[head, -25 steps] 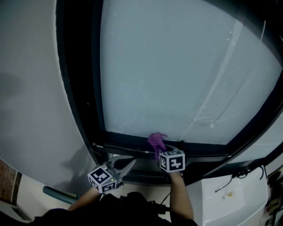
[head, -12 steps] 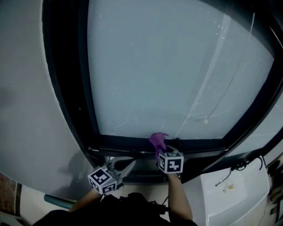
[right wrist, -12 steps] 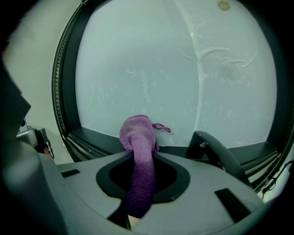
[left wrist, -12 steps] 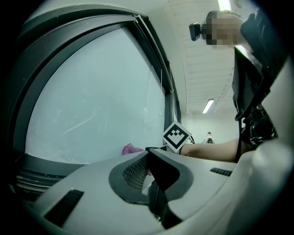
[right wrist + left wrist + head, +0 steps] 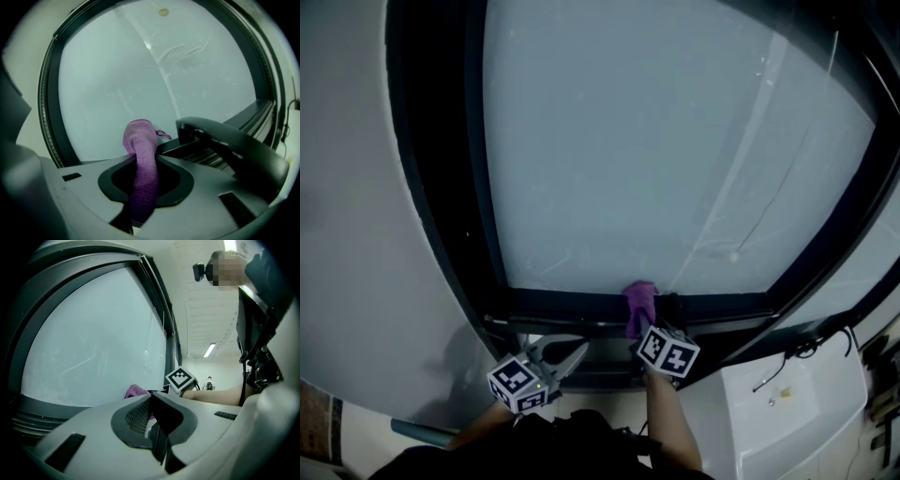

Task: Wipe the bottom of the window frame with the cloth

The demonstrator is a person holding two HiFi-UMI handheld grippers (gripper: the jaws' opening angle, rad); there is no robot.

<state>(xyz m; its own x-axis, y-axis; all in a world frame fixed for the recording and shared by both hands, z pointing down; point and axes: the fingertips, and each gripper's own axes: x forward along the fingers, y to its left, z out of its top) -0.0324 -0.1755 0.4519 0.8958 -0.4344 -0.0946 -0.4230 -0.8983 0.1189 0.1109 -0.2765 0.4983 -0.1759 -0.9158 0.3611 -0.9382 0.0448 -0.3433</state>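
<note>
A purple cloth rests its tip on the dark bottom rail of the window frame, just below the frosted pane. My right gripper is shut on the cloth, which runs up between its jaws. Its marker cube also shows in the left gripper view. My left gripper hangs lower and to the left, away from the frame, with jaws closed on nothing.
A dark handle-like piece sticks out of the rail right beside the cloth. A white box with a cable stands at the lower right. A grey wall flanks the window on the left.
The right gripper has tilted and shifted slightly right; the cloth's tip now lies flatter against the rail. The left gripper has stayed where it was.
</note>
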